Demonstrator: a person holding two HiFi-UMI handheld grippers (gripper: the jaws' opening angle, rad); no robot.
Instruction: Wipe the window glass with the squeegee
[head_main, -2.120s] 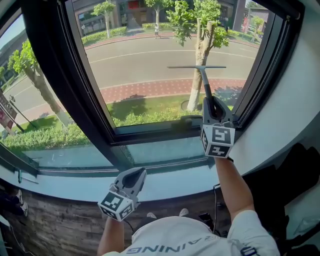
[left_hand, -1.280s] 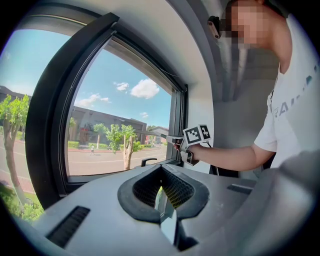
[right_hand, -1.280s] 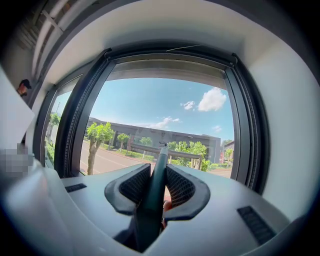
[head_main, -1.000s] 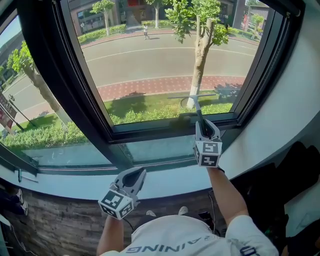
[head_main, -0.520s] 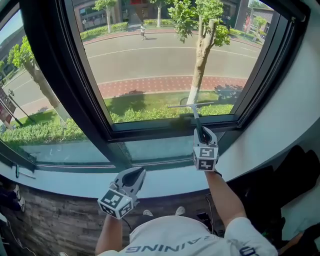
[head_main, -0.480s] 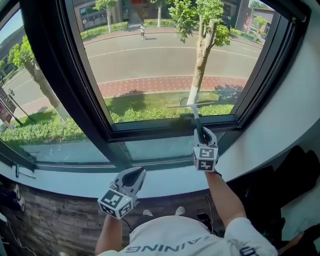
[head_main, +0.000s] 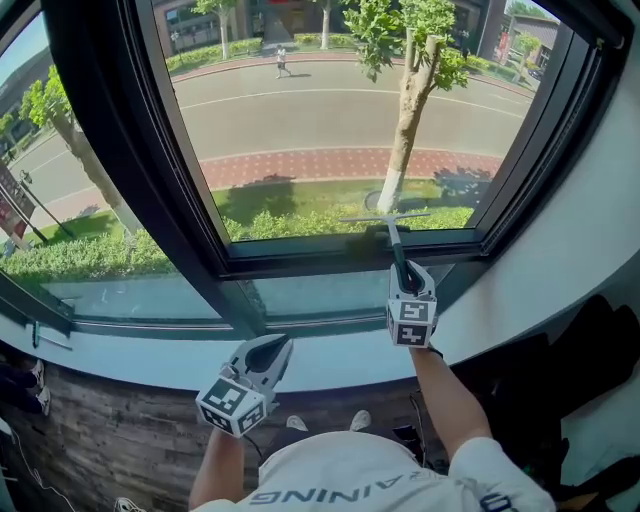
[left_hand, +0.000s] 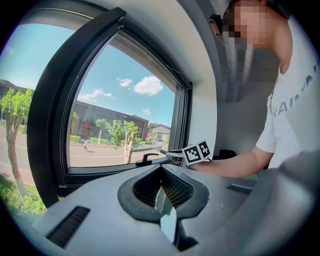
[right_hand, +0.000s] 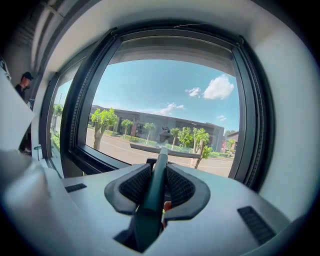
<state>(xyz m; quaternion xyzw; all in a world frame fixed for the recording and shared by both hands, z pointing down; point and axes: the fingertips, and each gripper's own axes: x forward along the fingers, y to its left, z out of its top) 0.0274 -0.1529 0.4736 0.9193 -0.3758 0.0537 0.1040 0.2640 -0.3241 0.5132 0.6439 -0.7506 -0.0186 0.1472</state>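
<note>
Right arm (head_main: 447, 388) reaches forward, right gripper (head_main: 404, 271) clamped on the squeegee (head_main: 386, 217) with its blade at the window glass's (head_main: 320, 120) bottom edge, left gripper (head_main: 263, 351) low, jaws together, empty.

Two grippers (head_main: 264, 351) (head_main: 406, 273), one squeegee (head_main: 392, 238), one window handle (left_hand: 146, 159), one pedestrian (head_main: 281, 60) outside

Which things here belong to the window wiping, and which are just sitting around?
In use:
squeegee, held in the right gripper
window glass, with the blade low, near its bottom edge

Not in use:
left gripper, shut on nothing, over the windowsill
window handle
dark things on the floor at right
</note>
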